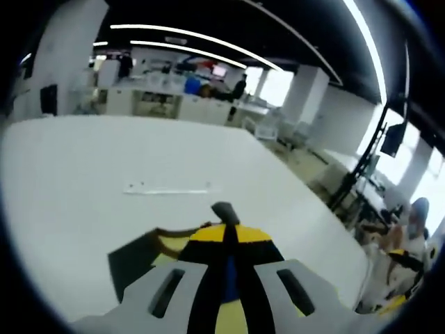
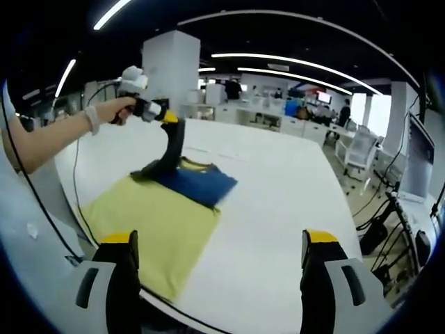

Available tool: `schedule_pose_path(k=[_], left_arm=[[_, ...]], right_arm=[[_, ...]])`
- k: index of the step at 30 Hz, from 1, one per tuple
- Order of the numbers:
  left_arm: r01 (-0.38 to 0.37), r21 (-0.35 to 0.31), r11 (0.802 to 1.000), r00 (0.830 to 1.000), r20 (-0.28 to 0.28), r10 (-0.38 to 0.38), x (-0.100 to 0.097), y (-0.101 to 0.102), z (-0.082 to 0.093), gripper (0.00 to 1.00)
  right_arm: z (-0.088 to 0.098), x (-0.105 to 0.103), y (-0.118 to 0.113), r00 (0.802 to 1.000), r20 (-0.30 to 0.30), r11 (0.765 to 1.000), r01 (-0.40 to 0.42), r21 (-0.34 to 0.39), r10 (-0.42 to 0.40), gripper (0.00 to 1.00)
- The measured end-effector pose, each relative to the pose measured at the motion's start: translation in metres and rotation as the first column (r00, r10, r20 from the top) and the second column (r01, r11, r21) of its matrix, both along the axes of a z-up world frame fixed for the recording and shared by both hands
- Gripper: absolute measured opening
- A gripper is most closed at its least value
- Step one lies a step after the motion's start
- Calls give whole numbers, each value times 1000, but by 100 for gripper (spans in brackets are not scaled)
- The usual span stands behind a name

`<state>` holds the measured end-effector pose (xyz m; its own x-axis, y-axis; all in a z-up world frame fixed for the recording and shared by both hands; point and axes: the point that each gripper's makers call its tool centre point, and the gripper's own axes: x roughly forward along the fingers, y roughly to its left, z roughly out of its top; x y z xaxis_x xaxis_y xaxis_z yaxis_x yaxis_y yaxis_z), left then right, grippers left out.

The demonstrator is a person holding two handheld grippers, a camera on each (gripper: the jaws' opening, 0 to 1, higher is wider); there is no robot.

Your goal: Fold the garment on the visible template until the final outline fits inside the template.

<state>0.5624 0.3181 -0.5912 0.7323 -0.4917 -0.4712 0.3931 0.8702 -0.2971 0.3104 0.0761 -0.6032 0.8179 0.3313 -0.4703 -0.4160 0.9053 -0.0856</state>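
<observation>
Pinching a dark corner of the soft, floppy yellow-and-blue shirt (image 2: 167,202) on the white worktop (image 2: 278,209), the left tool (image 2: 170,139) lifts it easily, right tool (image 2: 215,278) spread wide.

In the right gripper view we see our left gripper (image 2: 169,122) raised over the far left part of the table (image 2: 278,209), its jaws closed on a lifted dark fold of the garment (image 2: 174,149) (the cloth hangs straight down from the tips). A hand (image 2: 115,110) grips its handle, the bare forearm (image 2: 49,142) reaching in from the left edge. Our right gripper (image 2: 219,268) hovers above the near edge, jaws spread wide, nothing between them.
</observation>
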Motion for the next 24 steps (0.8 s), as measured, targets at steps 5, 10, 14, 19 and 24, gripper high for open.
schedule_pose_path(k=[5, 10, 14, 19, 24], left_arm=[[30, 8, 1000, 998, -47, -29, 1, -13, -19, 0], [33, 19, 999, 997, -74, -32, 7, -20, -34, 0], [56, 36, 998, 994, -98, -52, 4, -30, -44, 0], [86, 47, 995, 989, -122, -80, 1, -41, -51, 0], [166, 89, 982, 978, -138, -153, -4, -58, -58, 0]], right_arm=[[-4, 3, -5, 1000, -9, 1000, 2, -5, -2, 97], [-5, 6, -8, 1000, -11, 1000, 12, -6, -12, 96], [-6, 7, -7, 1000, -11, 1000, 12, -3, -12, 97], [-10, 7, -4, 1000, -20, 1000, 14, 1, -14, 96], [-10, 8, -3, 1000, -11, 1000, 18, 15, -18, 96]])
